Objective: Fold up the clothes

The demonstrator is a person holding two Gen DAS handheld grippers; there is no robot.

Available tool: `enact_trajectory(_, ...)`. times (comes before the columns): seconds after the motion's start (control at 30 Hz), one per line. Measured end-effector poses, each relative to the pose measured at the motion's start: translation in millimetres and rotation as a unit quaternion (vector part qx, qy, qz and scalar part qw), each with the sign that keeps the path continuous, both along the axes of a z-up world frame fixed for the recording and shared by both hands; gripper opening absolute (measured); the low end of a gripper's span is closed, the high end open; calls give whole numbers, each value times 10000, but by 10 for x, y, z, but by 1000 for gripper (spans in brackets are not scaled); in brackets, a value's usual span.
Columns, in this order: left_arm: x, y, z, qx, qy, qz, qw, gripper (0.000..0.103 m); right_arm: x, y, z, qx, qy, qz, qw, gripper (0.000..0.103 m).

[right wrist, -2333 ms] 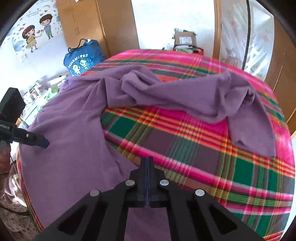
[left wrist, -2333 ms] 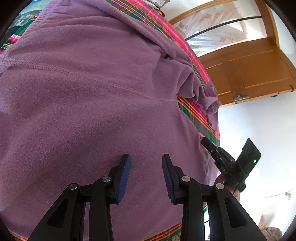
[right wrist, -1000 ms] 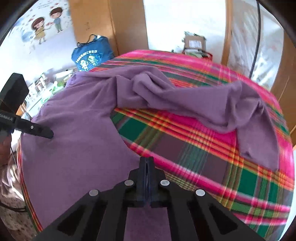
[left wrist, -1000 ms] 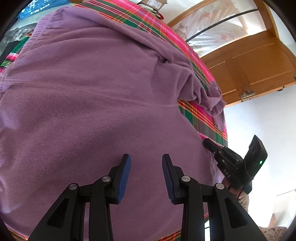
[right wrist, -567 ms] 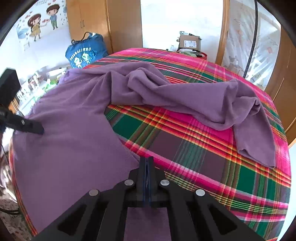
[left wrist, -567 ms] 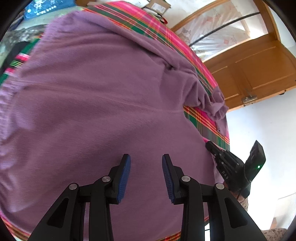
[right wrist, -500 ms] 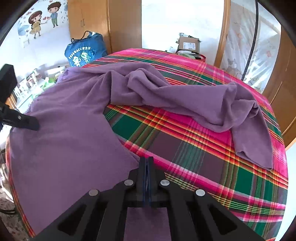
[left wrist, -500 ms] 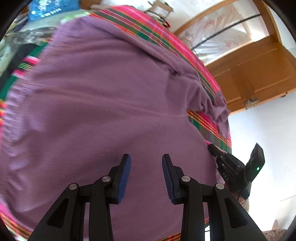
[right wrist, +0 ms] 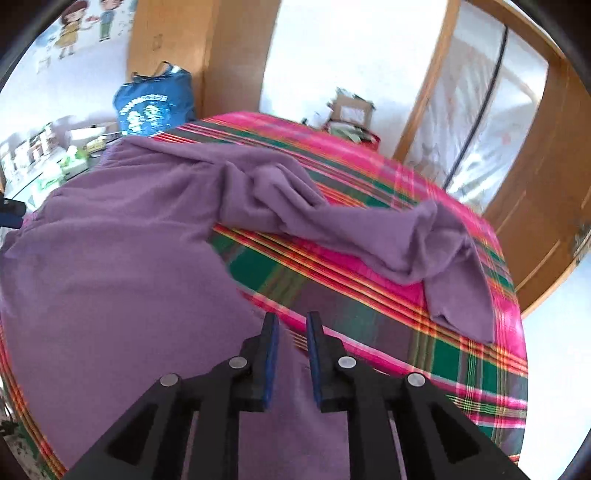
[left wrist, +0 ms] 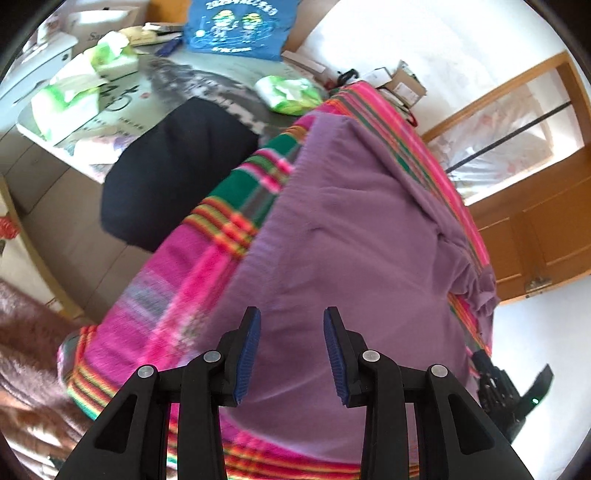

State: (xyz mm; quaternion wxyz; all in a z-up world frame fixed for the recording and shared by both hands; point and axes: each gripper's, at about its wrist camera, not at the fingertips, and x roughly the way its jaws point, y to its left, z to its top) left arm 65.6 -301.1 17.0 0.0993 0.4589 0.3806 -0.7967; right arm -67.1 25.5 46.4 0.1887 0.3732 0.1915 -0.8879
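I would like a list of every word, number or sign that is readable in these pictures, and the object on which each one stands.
Nothing reads with certainty.
Blue bag: white print with cartoon figures, too blurred to read.
Sheet on the side table: large dark handwritten characters, not legible.
White box: faint lettering, too small.
Cardboard box: pale label, too small.
Wall sticker: cartoon children only, no text.

Both wrist views above purple garment [left wrist: 362, 236]

The bed's plaid cover [right wrist: 369, 295], pink and green, has a purple top [right wrist: 110, 277] spread on it, body under both sets of jaws, crumpled sleeve lying beyond the right jaws.
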Motion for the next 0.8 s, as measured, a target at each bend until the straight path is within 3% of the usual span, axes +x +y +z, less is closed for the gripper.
enact_trajectory(0.17,241,-118,-19,151,113,266,9995,36,210,-330,52,-270,-172,634,9975,17)
enact_trajectory(0.37,409,-179,-20,217,227,364,9988,37,394,-894,44,-532,-499,1544,9853,18)
enact_trajectory(0.57,444,-277,-21,251,267,399,9985,37,629,-1681,100,-1187,-1099,2667,9501,32)
enact_trajectory(0.63,412,-331,24,216,325,371,9985,37,765,-1972,51,-1098,-1157,3017,9400,36)
enact_trajectory(0.8,64,-429,245,-276,396,-22,9988,37,1037,-2502,-103,-801,-1278,3647,9188,38)
